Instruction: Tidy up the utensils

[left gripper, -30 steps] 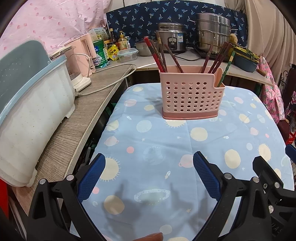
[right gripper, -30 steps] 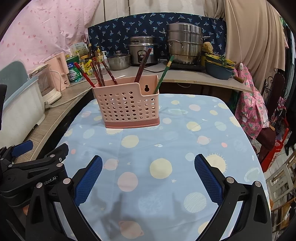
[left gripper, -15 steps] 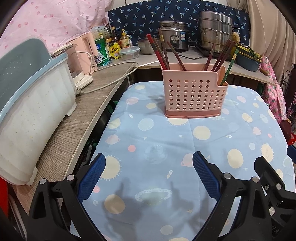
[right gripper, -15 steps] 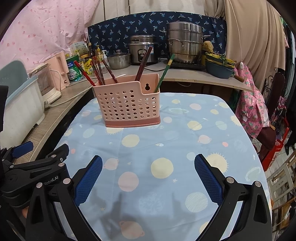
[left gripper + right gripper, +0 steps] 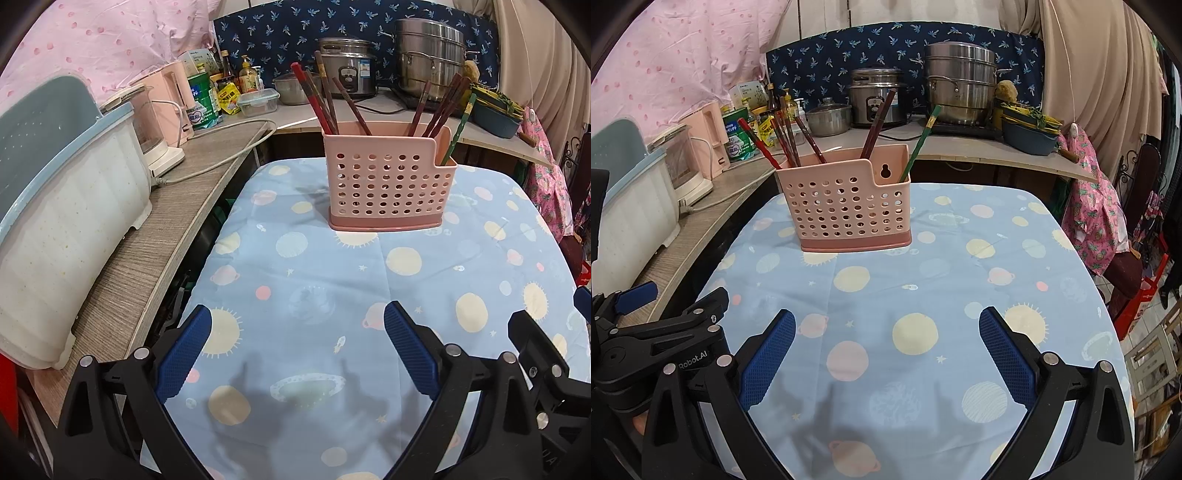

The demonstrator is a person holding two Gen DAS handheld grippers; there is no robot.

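Observation:
A pink perforated utensil basket (image 5: 389, 184) stands upright at the far side of the table; it also shows in the right wrist view (image 5: 849, 206). Several dark and red chopsticks (image 5: 325, 103) lean in its left and middle sections, and one green chopstick (image 5: 458, 129) leans in the right section (image 5: 921, 142). My left gripper (image 5: 295, 350) is open and empty over the near table. My right gripper (image 5: 886, 354) is open and empty beside it, on the right.
The table has a blue planet-print cloth (image 5: 332, 288). A white and blue tub (image 5: 55, 221) sits on the wooden counter (image 5: 155, 236) at left. A kettle, bottles, a rice cooker (image 5: 347, 62) and a steel pot (image 5: 960, 88) line the back counter.
Both views have shifted slightly, so the basket sits a little lower and nearer in frame. Both grippers stay open and empty.

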